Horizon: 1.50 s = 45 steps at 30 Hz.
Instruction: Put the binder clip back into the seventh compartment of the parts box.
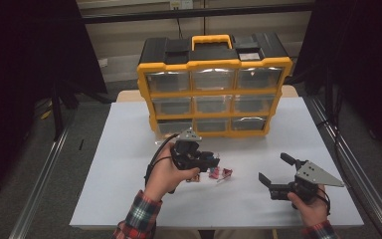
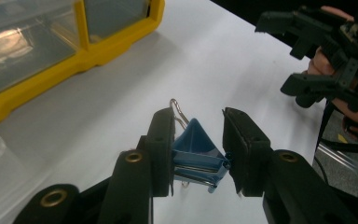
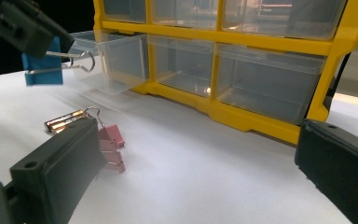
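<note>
**Blue clip pinched, lifted clear of the table**

Clamped between the black jaws of the left gripper (image 2: 198, 156): a small blue steel binder clip (image 2: 198, 151) with bright wire handles, pinched across its folded body, pads flat on both sloping faces. Held above the white tabletop (image 1: 129, 149), near the pulled-out clear plastic drawer (image 3: 114, 63) at the lower left corner of the yellow-framed organiser cabinet (image 1: 214, 94).

Likely light and stiff; painted spring steel, so smooth and prone to slipping or twisting if squeezed near the narrow spine end. Safest hold judged to be right here, on the wide flat faces and low on the wedge. Wire loops best avoided: free to swing, thin, hard to trap between flat pads. Not fragile; a short drop into the drawer should do no harm, though a bounce off the hard plastic floor seems possible.

Farther out, the right gripper (image 1: 273, 174) resting low on the table with its jaws spread wide, nothing between them. Between the two hands, a pink binder clip (image 3: 111, 144) and a silvery metallic one (image 3: 65, 121) lying on the tabletop, touching or nearly so.
</note>
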Available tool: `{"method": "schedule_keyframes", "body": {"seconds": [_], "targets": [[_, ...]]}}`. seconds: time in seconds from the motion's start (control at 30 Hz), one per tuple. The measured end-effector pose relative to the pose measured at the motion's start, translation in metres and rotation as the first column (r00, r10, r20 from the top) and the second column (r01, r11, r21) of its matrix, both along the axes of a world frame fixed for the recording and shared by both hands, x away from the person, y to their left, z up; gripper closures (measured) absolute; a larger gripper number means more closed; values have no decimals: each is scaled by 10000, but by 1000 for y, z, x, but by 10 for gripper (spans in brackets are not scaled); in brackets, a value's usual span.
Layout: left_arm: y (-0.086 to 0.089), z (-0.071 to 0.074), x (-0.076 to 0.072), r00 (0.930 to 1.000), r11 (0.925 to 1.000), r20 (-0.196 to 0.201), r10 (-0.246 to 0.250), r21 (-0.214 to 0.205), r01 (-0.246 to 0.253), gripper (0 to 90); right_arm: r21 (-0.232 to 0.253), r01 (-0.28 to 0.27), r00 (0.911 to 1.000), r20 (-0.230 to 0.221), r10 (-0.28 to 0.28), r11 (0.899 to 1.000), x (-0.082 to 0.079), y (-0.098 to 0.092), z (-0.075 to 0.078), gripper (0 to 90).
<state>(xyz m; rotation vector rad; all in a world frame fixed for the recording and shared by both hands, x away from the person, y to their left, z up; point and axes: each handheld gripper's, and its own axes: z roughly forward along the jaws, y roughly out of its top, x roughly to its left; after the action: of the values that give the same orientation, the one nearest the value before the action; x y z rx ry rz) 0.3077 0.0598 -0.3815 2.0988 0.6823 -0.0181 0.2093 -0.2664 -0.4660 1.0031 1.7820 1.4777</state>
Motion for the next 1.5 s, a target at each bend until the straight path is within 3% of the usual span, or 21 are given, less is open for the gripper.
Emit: {"method": "schedule_keyframes", "body": {"seconds": [0.3,0.47,0.5,0.53,0.57,0.63,0.8,0.9,1.17,1.47,1.5], "targets": [[7,19,17,9991,9993,215,370,-90,-369,643,-7,8,10000,18,-8,10000,0,0,0,0],[13,30,26,9967,9979,499,642,22,-644,643,-6,-2,10000,27,2,10000,0,0,0,0],[15,32,29,9965,9976,524,649,215,-661,644,9,2,10000,14,-2,10000,0,0,0,0],[16,32,30,9958,9971,519,749,68,-754,643,9,12,10000,5,-12,10000,0,0,0,0],[19,34,32,9953,9964,544,795,251,-810,644,-17,-5,10000,31,5,10000,0,0,0,0],[21,34,36,9938,9954,564,956,31,-959,644,5,-23,10000,38,23,10000,0,0,0,0],[27,38,43,9896,9914,697,1262,273,-1283,643,29,-32,10000,32,31,10000,0,-1,0,0],[30,38,47,9841,9867,753,1609,120,-1622,643,12,-15,10000,35,15,10000,0,0,0,0],[40,39,57,9784,9812,858,1882,278,-1912,643,21,-33,10000,31,33,10000,0,0,0,0],[55,35,70,9683,9706,959,2308,475,-2361,643,49,-34,10000,21,34,10000,0,0,0,0],[55,33,71,9646,9676,1012,2434,434,-2487,643,51,-15,10000,24,15,10000,0,0,0,0]]}}
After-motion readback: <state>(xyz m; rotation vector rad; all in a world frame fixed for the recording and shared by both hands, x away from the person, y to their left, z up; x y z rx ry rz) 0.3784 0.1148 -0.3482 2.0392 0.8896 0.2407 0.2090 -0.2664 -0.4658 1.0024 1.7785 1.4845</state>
